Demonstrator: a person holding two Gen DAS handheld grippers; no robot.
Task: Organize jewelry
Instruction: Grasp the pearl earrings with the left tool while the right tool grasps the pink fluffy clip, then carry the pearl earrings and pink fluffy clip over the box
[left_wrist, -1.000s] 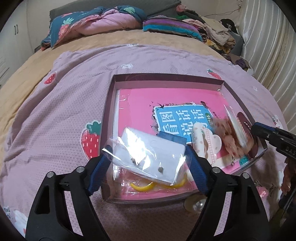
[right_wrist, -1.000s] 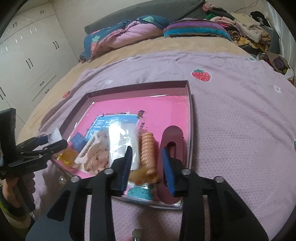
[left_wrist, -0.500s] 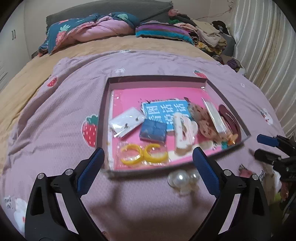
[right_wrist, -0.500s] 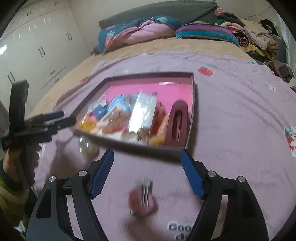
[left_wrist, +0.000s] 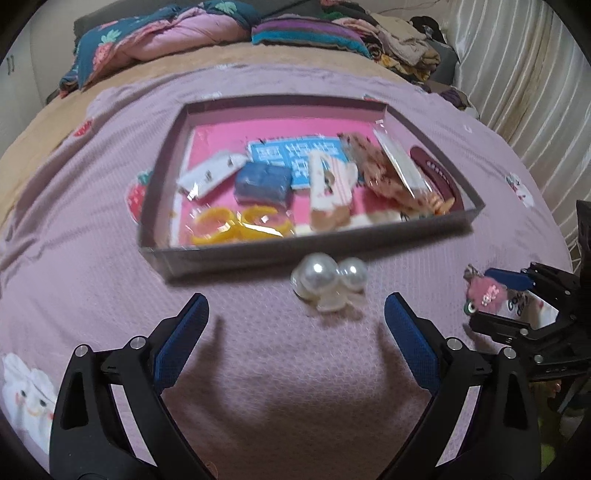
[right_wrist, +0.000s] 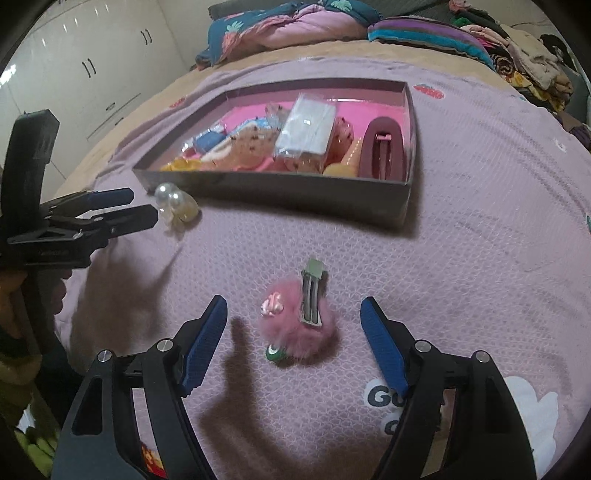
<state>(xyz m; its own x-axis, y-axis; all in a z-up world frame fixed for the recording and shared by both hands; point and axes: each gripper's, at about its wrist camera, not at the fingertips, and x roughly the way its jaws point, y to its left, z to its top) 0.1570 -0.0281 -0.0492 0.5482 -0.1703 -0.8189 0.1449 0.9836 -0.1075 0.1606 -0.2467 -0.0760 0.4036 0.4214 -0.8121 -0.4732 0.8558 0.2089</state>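
Observation:
A shallow dark tray (left_wrist: 303, 248) with a pink floor lies on the lilac bedspread and holds hair clips, yellow bangles and clear packets. Just in front of its near wall lies a pearl hair piece (left_wrist: 328, 280); my left gripper (left_wrist: 295, 314) hovers open just short of it, nothing between its blue pads. A fluffy pink hair clip (right_wrist: 295, 321) with a metal clasp lies on the spread between the wide-open fingers of my right gripper (right_wrist: 293, 310), untouched. The right wrist view also shows the left gripper (right_wrist: 144, 206) beside the pearl piece (right_wrist: 173, 201) and the tray (right_wrist: 277, 184).
Folded quilts and pillows (left_wrist: 155, 40) and a heap of clothes (left_wrist: 402, 48) lie at the bed's far end. A curtain (left_wrist: 528, 85) hangs on the right, white wardrobes (right_wrist: 85, 74) stand on the left. A hand holds the left gripper's handle (right_wrist: 22, 258).
The left gripper let go of a clear packet in the tray and the right opened beside an orange clip. Both drew back out of the tray to the spread in front of it.

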